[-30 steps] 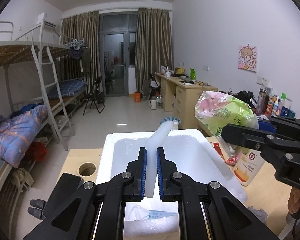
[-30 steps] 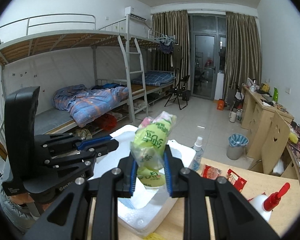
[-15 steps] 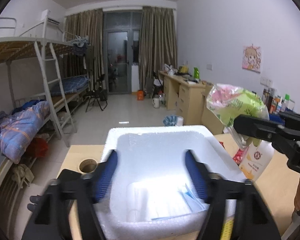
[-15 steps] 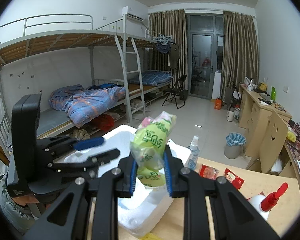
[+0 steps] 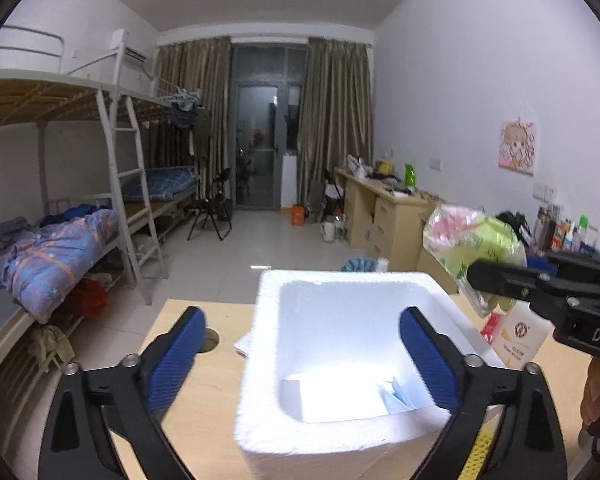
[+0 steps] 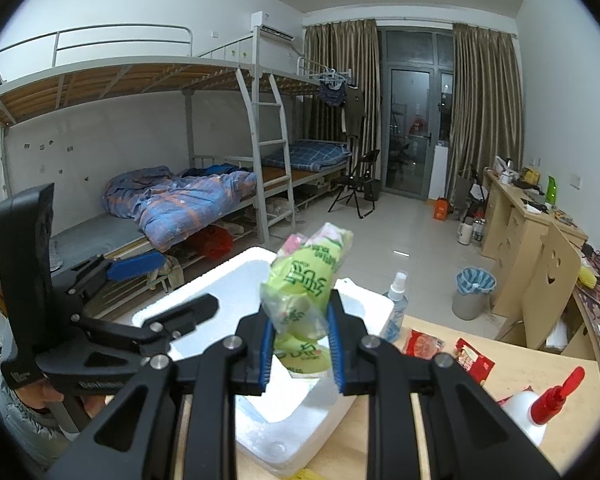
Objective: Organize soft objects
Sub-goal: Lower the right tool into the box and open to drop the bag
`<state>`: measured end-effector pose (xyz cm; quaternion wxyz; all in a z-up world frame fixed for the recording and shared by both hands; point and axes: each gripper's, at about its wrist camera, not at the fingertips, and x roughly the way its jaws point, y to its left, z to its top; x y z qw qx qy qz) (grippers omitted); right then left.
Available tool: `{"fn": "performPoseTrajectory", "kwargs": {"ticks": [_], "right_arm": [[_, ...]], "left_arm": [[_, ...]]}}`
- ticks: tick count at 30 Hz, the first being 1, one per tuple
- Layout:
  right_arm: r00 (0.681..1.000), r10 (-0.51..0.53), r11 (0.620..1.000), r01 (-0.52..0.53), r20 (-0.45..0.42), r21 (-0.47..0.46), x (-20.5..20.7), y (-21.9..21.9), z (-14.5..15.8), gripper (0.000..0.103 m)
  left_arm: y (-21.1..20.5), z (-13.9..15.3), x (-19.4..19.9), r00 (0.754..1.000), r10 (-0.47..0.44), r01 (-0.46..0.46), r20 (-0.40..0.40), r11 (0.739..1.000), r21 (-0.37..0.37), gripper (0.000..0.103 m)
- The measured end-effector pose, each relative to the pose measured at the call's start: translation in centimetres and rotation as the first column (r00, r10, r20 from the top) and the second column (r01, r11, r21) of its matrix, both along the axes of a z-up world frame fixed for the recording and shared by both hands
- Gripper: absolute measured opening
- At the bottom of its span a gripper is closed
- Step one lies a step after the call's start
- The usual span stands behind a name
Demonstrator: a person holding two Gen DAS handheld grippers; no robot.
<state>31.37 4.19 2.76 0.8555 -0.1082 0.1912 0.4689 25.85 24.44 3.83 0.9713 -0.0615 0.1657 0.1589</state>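
Note:
A white foam box stands on the wooden table, seen in both wrist views. My left gripper hovers over the box, its jaws opening wide with nothing between them. A flat white pack and a blue face mask lie on the box floor. My right gripper is shut on a green and pink tissue pack, held above the box's right side. That tissue pack also shows at the right of the left wrist view. The left gripper shows at the left in the right wrist view.
Right of the box are a clear spray bottle, two red snack packets, a white bottle with a red pump and a labelled white bottle. A round cable hole sits left of the box. Bunk beds and floor lie beyond.
The left gripper let go of the white pack, which now lies in the box, and its jaws spread wide. The right gripper and its tissue pack stayed still.

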Motion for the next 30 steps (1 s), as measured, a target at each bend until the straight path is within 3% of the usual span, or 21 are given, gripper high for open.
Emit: {"fn": "performPoseTrajectory", "kwargs": {"ticks": [4, 8, 12, 25, 28, 30], "right_arm": [[1.000, 0.013, 1.000, -0.013, -0.003, 0.006, 0.3, -0.1, -0.4, 0.028], [0.999, 0.033, 0.999, -0.033, -0.024, 0.014, 0.7, 0.6, -1.0, 0.028], [0.998, 0.051, 0.999, -0.050, -0.032, 0.008, 0.8, 1.2, -1.5, 0.028], [0.998, 0.050, 0.999, -0.050, -0.036, 0.005, 1.0, 1.5, -1.9, 0.028], [0.999, 0.039, 0.999, -0.039, -0.031, -0.001, 0.9, 1.8, -2.1, 0.040], [0.998, 0.046, 0.999, -0.046, -0.040, 0.004, 0.8, 1.7, -2.2, 0.062]], "left_arm": [[0.9, -0.3, -1.5, 0.997, 0.072, -0.073, 0.038, 0.997, 0.014, 0.103], [2.5, -0.8, -2.6, 0.992, 0.114, -0.112, 0.059, 0.993, -0.036, 0.103], [3.1, -0.6, -3.4, 0.989, 0.123, -0.118, 0.086, 0.991, -0.063, 0.103], [1.5, -1.0, -3.2, 0.989, 0.106, -0.107, 0.099, 0.994, 0.002, 0.103], [1.9, -1.0, -3.2, 0.989, 0.110, -0.110, 0.103, 0.994, -0.008, 0.103], [2.1, -1.0, -3.2, 0.989, 0.110, -0.109, 0.100, 0.994, -0.016, 0.103]]}}
